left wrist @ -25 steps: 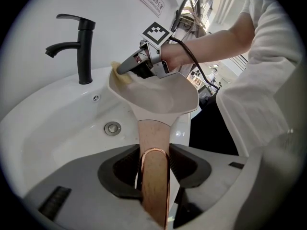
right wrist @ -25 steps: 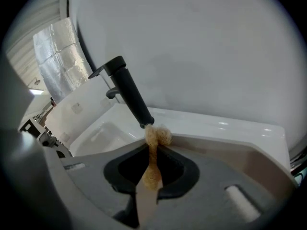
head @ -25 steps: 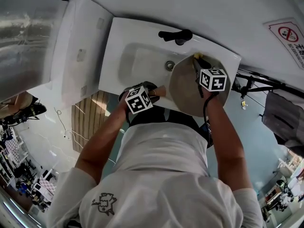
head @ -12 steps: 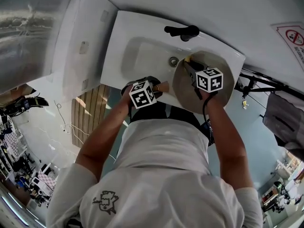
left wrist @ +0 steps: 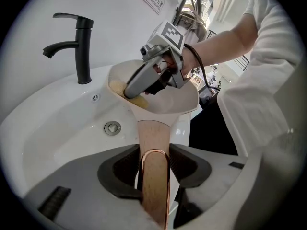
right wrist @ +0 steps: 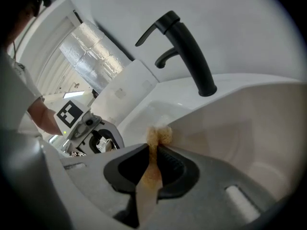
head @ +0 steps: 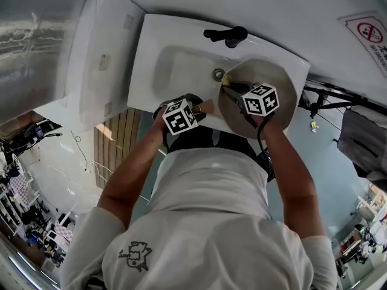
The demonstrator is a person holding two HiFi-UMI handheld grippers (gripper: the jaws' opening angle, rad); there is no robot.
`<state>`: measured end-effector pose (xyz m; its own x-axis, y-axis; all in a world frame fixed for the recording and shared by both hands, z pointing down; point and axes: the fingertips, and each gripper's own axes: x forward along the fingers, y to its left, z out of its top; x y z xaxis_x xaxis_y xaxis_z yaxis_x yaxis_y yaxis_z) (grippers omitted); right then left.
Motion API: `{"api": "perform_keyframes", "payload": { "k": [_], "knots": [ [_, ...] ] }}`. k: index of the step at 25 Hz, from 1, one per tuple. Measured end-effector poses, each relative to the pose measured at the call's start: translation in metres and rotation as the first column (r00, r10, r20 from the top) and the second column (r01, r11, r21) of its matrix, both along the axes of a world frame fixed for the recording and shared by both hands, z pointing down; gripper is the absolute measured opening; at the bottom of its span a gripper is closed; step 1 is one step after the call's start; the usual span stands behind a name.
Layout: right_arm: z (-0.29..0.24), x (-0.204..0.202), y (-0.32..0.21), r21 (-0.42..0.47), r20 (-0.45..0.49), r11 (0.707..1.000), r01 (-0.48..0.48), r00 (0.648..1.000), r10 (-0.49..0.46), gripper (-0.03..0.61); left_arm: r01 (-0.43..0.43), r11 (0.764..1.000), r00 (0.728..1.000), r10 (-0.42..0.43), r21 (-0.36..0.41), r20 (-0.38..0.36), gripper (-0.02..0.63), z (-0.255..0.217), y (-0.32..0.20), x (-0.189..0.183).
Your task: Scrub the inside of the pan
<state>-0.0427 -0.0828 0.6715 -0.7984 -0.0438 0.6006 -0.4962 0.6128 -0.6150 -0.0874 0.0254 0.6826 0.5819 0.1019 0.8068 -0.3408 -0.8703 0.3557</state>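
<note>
Right gripper (right wrist: 154, 152) pinches a sponge (right wrist: 159, 135), apparently touching the inside of the pan (right wrist: 249, 128), whose handle (left wrist: 152, 133) the left gripper (left wrist: 153, 153) clamps.

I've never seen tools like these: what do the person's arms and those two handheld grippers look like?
The left gripper and right gripper are grey with dark jaw pads; each carries a white cube printed with black square markers. A black cable trails from the right one. The person wears a white short-sleeved shirt.

Left of the black faucet (head: 225, 36) and in front of it, the sink basin (head: 172, 74) lies open. Right of the faucet the tilted pan (head: 285, 86) fills the basin, and the wall (head: 272, 5) stands just behind.
</note>
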Motion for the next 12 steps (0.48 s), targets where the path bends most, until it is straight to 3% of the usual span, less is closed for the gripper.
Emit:
{"api": "perform_keyframes", "payload": {
  "k": [12],
  "knots": [
    [-0.011, -0.007, 0.068, -0.132, 0.083, 0.968, 0.214, 0.975, -0.204, 0.048, -0.015, 1.000, 1.000, 0.015, 0.003, 0.015, 0.176, 0.001, -0.003, -0.001]
  ]
}}
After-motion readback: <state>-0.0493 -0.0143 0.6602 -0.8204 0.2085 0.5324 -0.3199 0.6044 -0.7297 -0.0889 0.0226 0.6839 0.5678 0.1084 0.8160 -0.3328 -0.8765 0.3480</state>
